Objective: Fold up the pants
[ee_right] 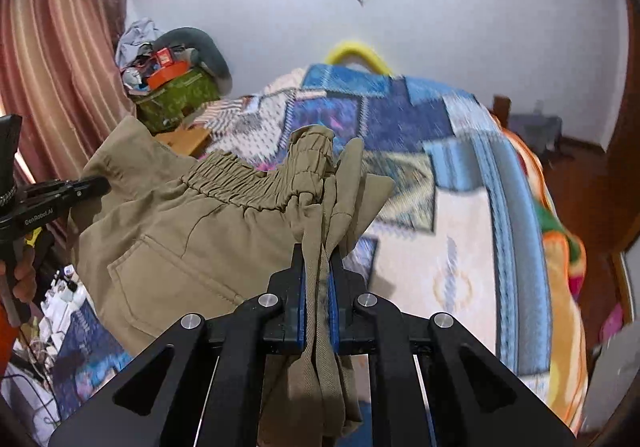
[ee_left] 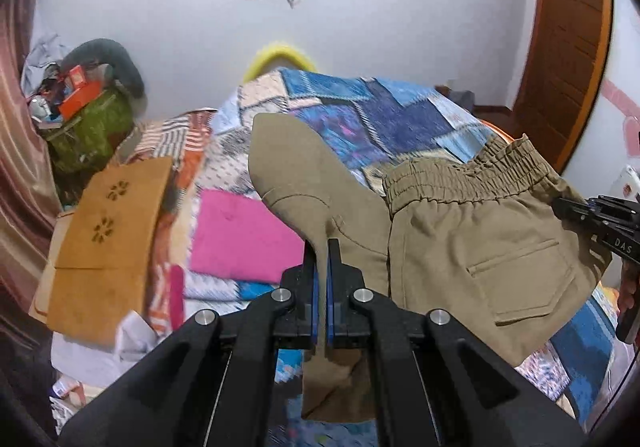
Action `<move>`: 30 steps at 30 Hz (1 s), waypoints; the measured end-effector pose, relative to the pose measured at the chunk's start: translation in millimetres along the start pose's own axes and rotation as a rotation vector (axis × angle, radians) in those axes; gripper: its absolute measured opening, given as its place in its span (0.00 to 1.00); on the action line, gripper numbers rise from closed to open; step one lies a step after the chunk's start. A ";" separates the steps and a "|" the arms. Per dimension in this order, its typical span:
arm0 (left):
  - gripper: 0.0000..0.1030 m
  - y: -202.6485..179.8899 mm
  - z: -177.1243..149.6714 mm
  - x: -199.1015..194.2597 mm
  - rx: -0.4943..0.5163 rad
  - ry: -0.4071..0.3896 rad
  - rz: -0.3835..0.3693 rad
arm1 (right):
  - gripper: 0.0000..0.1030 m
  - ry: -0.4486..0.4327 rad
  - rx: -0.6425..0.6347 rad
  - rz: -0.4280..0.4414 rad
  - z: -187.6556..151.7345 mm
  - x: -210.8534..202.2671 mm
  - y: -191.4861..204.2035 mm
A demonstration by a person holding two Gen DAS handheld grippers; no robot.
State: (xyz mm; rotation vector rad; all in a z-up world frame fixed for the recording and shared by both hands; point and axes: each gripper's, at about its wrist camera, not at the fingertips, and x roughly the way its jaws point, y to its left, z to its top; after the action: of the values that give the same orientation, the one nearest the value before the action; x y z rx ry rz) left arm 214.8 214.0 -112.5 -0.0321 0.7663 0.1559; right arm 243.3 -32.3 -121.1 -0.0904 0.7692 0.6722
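Khaki pants [ee_left: 472, 239] with an elastic waistband [ee_left: 468, 179] and a back pocket hang in the air above the bed. My left gripper [ee_left: 322, 247] is shut on a thin fold of the khaki cloth, which stands up between the blue pads. My right gripper [ee_right: 318, 255] is shut on a bunched end of the waistband [ee_right: 240, 175] of the pants [ee_right: 192, 239]. Each gripper shows at the other view's edge: the right gripper [ee_left: 560, 207] at the right, the left gripper [ee_right: 102, 183] at the left, both on the cloth.
A patchwork blue quilt [ee_left: 380, 115] covers the bed. A folded pink cloth [ee_left: 240, 235] and a tan wooden board [ee_left: 108, 243] lie to the left. A green bag [ee_left: 88, 131] piled with clutter stands by the curtain [ee_right: 60, 59]. A wooden door [ee_left: 568, 43] is at right.
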 end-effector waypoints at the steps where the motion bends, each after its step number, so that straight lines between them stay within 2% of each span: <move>1: 0.03 8.1 5.4 3.2 -0.009 -0.002 0.007 | 0.07 -0.005 -0.010 0.001 4.2 2.9 2.2; 8: 0.03 58.0 31.3 41.6 -0.016 -0.010 0.098 | 0.07 -0.029 -0.060 0.014 49.1 53.1 31.6; 13: 0.03 98.9 41.2 90.3 -0.069 0.013 0.149 | 0.07 -0.022 -0.084 0.014 68.1 95.6 53.1; 17: 0.03 123.2 39.4 123.7 -0.099 0.013 0.162 | 0.07 0.000 -0.091 0.019 75.8 136.2 66.8; 22: 0.03 148.3 27.0 176.5 -0.158 0.073 0.147 | 0.07 0.017 -0.104 0.020 74.2 172.0 75.3; 28: 0.03 164.4 -5.4 236.8 -0.188 0.204 0.124 | 0.07 0.115 -0.101 0.022 58.4 216.4 71.5; 30: 0.04 166.3 -12.1 244.1 -0.198 0.227 0.121 | 0.08 0.143 -0.095 0.022 51.3 225.4 68.6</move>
State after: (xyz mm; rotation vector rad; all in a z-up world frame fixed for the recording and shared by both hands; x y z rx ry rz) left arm 354.3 408.7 -285.7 -0.1943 0.9776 0.3476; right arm 351.8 157.0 -223.6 -0.2192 0.8762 0.7286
